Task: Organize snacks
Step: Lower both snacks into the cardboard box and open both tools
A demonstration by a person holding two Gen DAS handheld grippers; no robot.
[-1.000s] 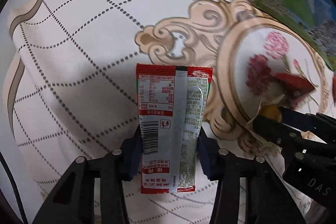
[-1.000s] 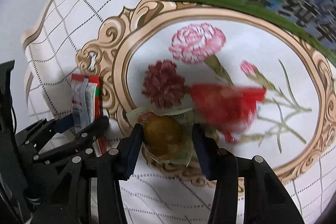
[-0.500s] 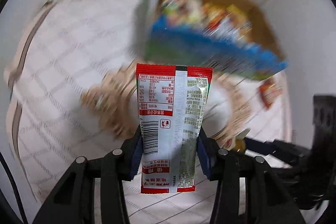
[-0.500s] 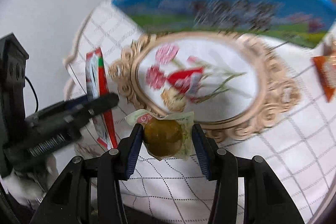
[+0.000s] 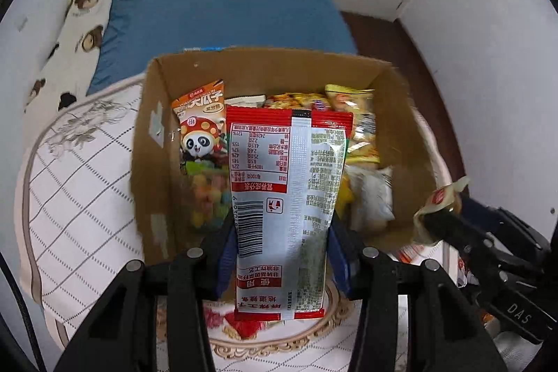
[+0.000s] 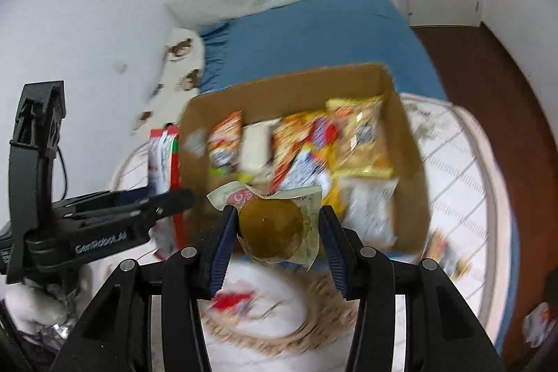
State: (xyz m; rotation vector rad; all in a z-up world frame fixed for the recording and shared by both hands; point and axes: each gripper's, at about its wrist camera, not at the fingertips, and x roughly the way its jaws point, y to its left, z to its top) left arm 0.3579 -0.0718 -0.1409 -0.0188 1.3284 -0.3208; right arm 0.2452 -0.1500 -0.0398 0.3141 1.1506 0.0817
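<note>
My left gripper (image 5: 280, 232) is shut on a red and silver snack packet (image 5: 289, 197), held upright over the near edge of a cardboard box (image 5: 153, 135). The box holds several snack bags, among them an orange panda packet (image 5: 200, 124). My right gripper (image 6: 275, 227) is shut on a round brown snack in a clear wrapper (image 6: 272, 227), above the box's (image 6: 289, 86) near side. In the right wrist view the left gripper (image 6: 167, 199) and its red packet (image 6: 162, 156) hang just left of the box. The right gripper (image 5: 439, 222) shows at the right of the left wrist view.
The box stands on a white quilted mat (image 5: 80, 183) with an ornate oval flower motif (image 6: 279, 330). Behind it lie a blue sheet (image 5: 223, 13) and a bear-print pillow (image 5: 76, 27). A small snack packet (image 6: 443, 246) lies on the mat right of the box.
Both grippers rose from low over the mat and swung toward the box, each still holding its snack. The box's inside has come into view.
</note>
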